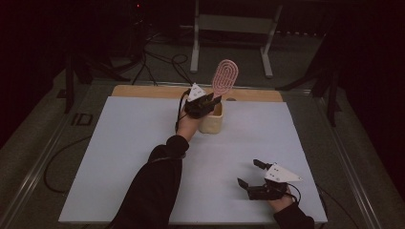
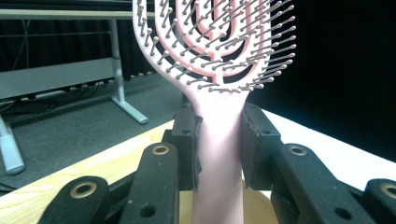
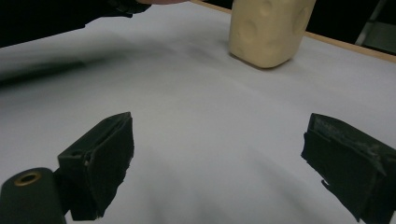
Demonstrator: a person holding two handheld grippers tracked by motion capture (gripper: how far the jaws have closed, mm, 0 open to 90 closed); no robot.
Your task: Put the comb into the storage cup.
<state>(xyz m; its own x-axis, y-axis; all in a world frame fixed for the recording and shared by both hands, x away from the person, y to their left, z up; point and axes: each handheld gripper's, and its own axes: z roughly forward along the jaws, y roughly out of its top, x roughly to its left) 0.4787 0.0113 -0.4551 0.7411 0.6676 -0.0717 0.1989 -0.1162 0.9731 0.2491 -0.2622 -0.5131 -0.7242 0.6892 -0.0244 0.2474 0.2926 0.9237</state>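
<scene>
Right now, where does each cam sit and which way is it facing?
High view: above the person's side, looking forward and down on the white table; both forearms, the left gripper at the cream cup, the right gripper near the front edge.
Left gripper view: on the left gripper, looking along its jaws, which clamp the pink hairbrush by its handle.
Right gripper view: on the right gripper, low over the table, jaws wide apart with nothing between, facing the cup.
Shared: the cup shows in the high and right gripper views; the brush in the high and left gripper views.

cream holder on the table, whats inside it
The pink hairbrush stands in the cream holder, handle down, head above the rim, clamped by the left gripper. The holder's walls and the gripper hide the handle's lower end and anything else inside.
</scene>
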